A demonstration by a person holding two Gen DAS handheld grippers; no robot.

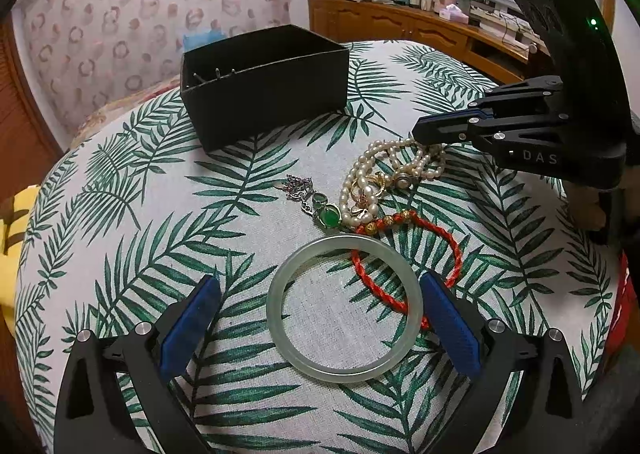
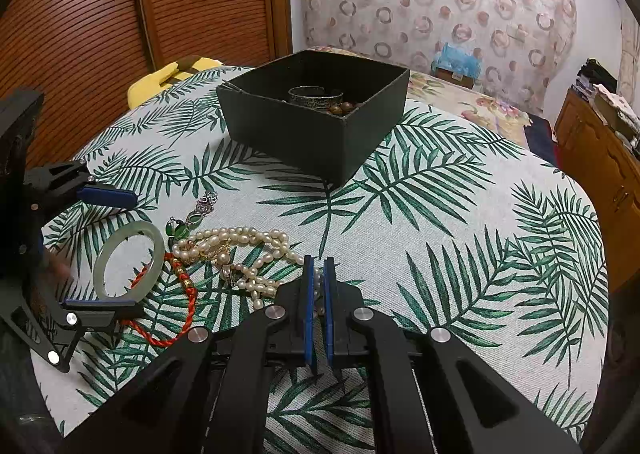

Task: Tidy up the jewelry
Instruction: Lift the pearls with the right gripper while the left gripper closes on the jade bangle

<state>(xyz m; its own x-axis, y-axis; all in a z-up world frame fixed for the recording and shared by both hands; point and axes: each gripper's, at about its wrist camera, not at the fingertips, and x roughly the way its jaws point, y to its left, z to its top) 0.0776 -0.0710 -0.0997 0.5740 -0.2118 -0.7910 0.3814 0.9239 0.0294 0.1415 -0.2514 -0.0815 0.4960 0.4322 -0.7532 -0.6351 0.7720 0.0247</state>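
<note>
Left gripper (image 1: 320,318) is wide open, fingers either side of the jade bangle (image 1: 345,308). Right gripper (image 2: 319,274), beyond the bangle, is clamped on the pearl necklace (image 2: 240,250); the black box (image 2: 316,114) sits further out.

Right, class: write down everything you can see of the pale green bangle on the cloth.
The bangle is a plain, smooth, closed ring, pale translucent green, jade-like, with no visible clasp or marks. It lies flat on the leaf-print cloth, at the near edge of the jewelry pile. Its far and right rim lies over the red cord bracelet, and the green pendant sits just beyond it. The left gripper is open, one finger on each side of the ring, apparently not touching it.
</note>
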